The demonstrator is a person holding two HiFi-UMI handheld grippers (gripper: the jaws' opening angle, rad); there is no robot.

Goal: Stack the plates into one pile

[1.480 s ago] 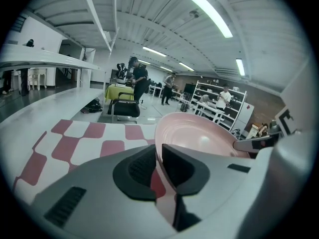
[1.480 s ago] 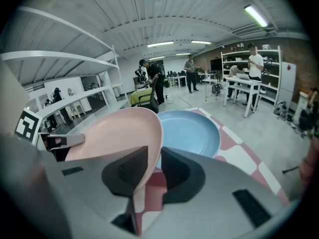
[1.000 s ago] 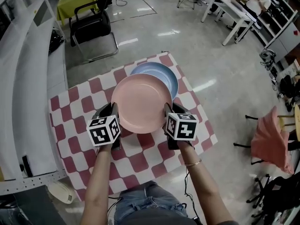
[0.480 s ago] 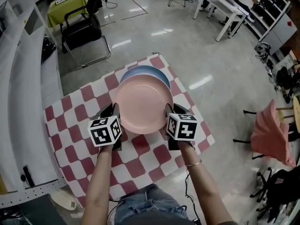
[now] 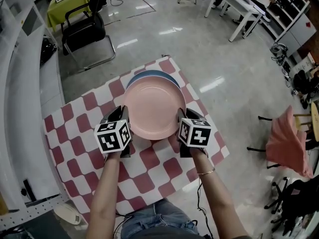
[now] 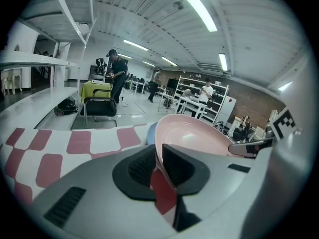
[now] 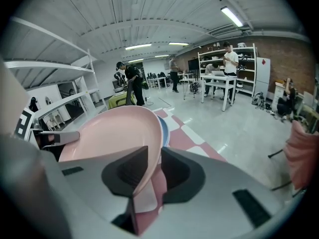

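A pink plate (image 5: 153,107) hangs in the air over the red-and-white checked table (image 5: 75,148), held by both rims. My left gripper (image 5: 123,126) is shut on its left rim, seen edge-on between the pads in the left gripper view (image 6: 158,159). My right gripper (image 5: 179,125) is shut on its right rim, the pink plate (image 7: 112,133) running between the pads (image 7: 149,176). A blue plate (image 5: 152,74) lies on the table under it; only its far edge shows beyond the pink one. The blue plate's rim (image 7: 164,128) peeks out in the right gripper view.
A black chair (image 5: 84,34) and a yellow-green table (image 5: 70,1) stand beyond the checked table. A white counter (image 5: 22,98) runs along the left. White desks (image 5: 244,6) stand far right, and a pink cloth on a chair (image 5: 286,143) to the right.
The pink plate, held in both grippers, has moved forward over the blue plate and now covers nearly all of it.
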